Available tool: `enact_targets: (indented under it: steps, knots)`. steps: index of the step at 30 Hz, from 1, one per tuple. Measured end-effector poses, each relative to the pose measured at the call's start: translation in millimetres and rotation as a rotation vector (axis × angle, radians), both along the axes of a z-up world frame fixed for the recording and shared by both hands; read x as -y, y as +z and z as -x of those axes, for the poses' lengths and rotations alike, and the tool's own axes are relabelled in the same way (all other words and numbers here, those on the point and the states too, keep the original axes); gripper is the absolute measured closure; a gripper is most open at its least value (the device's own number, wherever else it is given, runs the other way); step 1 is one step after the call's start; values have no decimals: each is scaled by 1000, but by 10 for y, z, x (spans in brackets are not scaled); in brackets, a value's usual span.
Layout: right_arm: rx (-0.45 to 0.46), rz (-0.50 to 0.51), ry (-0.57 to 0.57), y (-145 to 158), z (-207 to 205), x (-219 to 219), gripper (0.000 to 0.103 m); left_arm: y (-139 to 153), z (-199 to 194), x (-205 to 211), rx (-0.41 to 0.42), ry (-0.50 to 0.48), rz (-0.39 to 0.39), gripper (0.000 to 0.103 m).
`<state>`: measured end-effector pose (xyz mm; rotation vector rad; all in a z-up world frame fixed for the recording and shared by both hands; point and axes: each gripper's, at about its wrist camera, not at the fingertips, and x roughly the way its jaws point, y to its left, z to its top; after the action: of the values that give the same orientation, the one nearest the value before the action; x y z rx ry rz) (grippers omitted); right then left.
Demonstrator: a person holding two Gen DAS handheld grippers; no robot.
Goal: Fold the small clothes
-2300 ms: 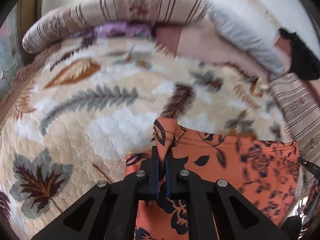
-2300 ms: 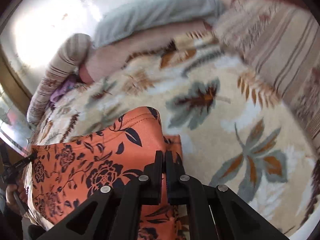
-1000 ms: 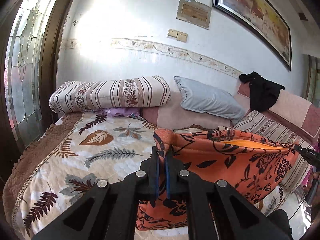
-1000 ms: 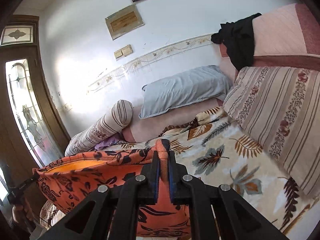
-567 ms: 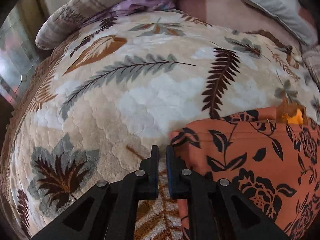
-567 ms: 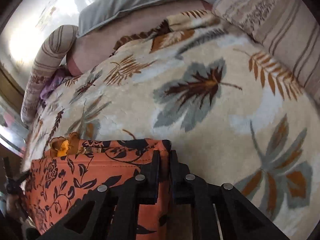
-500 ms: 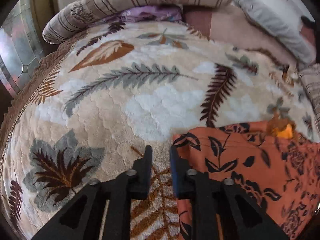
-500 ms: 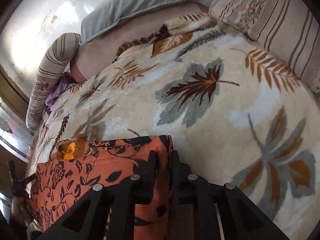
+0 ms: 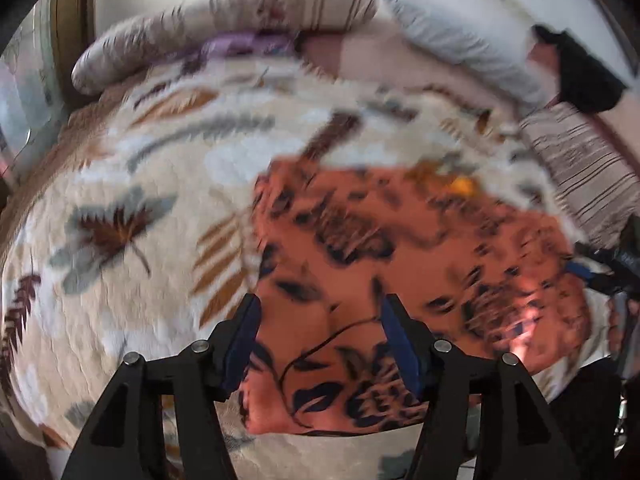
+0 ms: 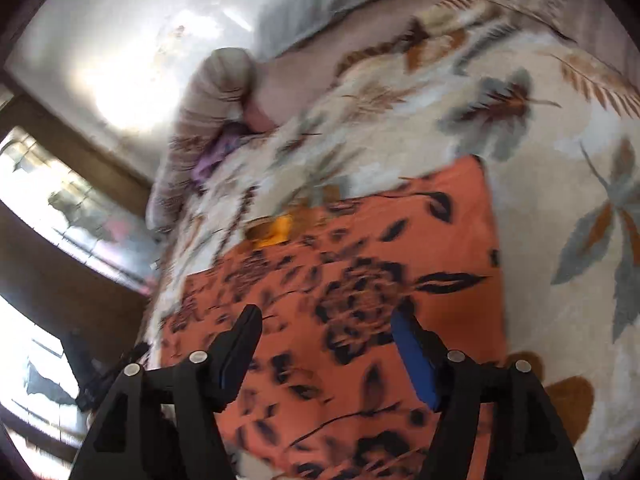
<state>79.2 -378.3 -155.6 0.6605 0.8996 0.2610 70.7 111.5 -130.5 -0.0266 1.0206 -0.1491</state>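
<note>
One orange floral garment point(image 9: 400, 272) lies flat on the bed's leaf-patterned blanket point(image 9: 120, 240). Two hand-held grippers hover over it: the left hand-held gripper point(image 9: 320, 336) and the right hand-held gripper point(image 10: 326, 344), each with jaws spread wide, holding nothing. Two striped pillows and one grey pillow point(image 9: 452, 40) edge the bed.

Bright daylight, motion blur, fisheye warping.
</note>
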Motion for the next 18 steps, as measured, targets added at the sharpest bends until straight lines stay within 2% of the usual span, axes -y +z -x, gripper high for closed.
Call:
enact_targets:
  steps: [1,2,3,5,6,8,11,15,17,18]
  knots:
    - [-76,-59,-54,-199,-72,136,36,-210,-67,-44,-70,44,-46,37]
    - [-66,-188,-125,-273,-31,280,38,-220,-24,-109,-37,71,4,37]
    - [-36,-238,-145,-208,21,327,37,-156,31,-127,-20,86,5,37]
    - [78,-233,-122,66,139,322,33,-33,121,-102,17,86,-46,37]
    - [106,-222,-117,151,160,320,30,6,156,-88,37,75,-55,37]
    - [117,-246,-105,202,89,349,29,73,188,-83,40,74,-61,37]
    - [73,-339,-111,7,-199,425,29,188,256,-93,63,77,-11,37]
    - [-32,-369,-162,-407,-629,684,30,312,303,-58,90,59,30,37]
    - [-20,-453,-212,-508,-716,783,30,400,272,13,112,32,61,37]
    - [-19,-450,-210,-467,-726,771,30,443,207,59,122,9,79,37]
